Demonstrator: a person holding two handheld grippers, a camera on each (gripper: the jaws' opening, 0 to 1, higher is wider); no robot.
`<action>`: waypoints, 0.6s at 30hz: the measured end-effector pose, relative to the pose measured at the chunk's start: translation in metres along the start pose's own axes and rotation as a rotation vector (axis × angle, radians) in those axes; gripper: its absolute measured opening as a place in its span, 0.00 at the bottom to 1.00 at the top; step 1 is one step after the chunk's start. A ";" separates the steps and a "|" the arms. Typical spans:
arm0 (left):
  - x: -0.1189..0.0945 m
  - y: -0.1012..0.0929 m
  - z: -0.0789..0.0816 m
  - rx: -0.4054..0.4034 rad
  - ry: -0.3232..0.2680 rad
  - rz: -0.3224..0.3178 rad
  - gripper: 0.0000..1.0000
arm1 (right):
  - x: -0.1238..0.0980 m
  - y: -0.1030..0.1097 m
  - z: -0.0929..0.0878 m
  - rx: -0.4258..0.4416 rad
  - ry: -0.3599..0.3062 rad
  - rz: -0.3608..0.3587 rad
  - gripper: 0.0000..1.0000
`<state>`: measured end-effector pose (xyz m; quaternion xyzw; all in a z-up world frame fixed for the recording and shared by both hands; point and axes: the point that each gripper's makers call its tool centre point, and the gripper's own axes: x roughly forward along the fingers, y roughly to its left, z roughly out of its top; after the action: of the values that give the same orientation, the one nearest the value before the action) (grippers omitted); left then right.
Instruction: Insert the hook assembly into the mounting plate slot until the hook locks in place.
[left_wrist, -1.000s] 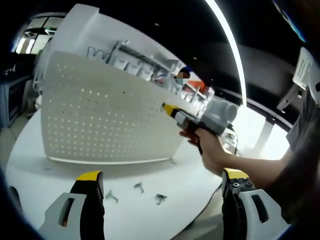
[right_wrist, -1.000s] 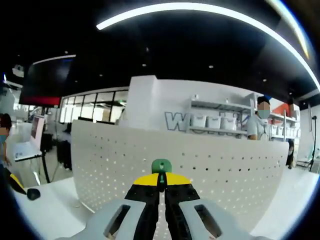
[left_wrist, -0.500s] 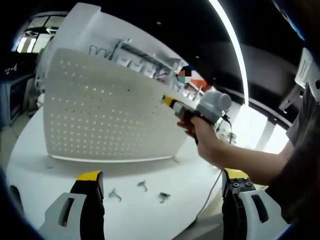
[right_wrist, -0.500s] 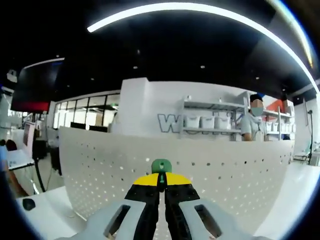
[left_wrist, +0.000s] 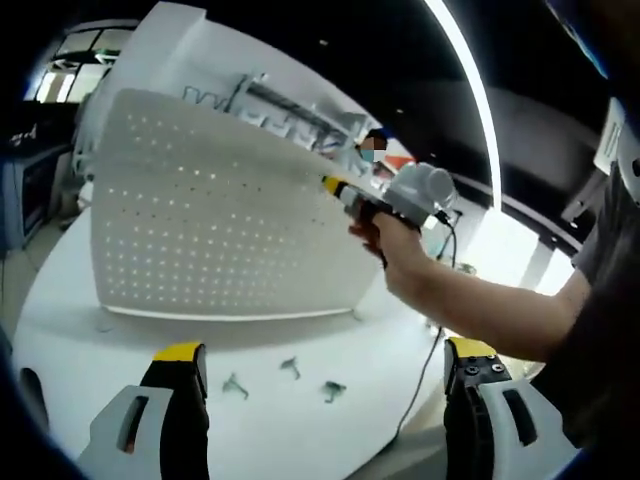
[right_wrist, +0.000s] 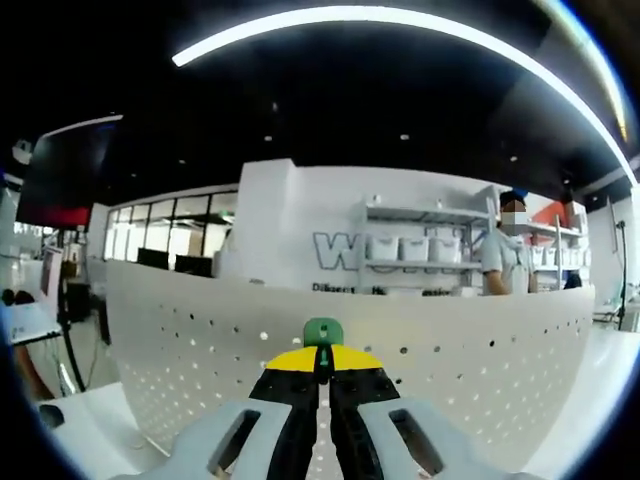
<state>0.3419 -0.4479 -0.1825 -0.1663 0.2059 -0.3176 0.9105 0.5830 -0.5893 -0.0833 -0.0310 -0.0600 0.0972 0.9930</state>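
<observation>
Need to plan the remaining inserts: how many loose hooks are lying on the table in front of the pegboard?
3 loose hooks on the white table: left, middle, right. The right hand-held gripper holds a green piece; others may be hidden.

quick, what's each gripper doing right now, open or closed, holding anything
Left gripper: open, holding nothing, above the white table.
Right gripper: closed on a small green hook, up at the white perforated panel.

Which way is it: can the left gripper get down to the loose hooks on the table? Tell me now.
Probably yes. The left gripper is open, and the three loose hooks lie on the bare white table just ahead between its jaws. Nothing sits between; the pegboard stands farther back.
</observation>
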 end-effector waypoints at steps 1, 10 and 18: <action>0.000 0.000 0.000 0.000 0.001 0.000 1.00 | 0.001 -0.001 -0.001 -0.002 0.002 -0.004 0.00; 0.002 0.003 -0.002 -0.008 0.007 0.000 1.00 | 0.005 0.000 -0.003 -0.011 0.011 -0.034 0.00; 0.002 0.004 -0.004 -0.022 0.007 0.003 1.00 | 0.008 -0.002 -0.010 -0.006 0.029 -0.065 0.00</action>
<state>0.3437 -0.4465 -0.1880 -0.1750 0.2129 -0.3147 0.9083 0.5922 -0.5905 -0.0918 -0.0332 -0.0471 0.0641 0.9963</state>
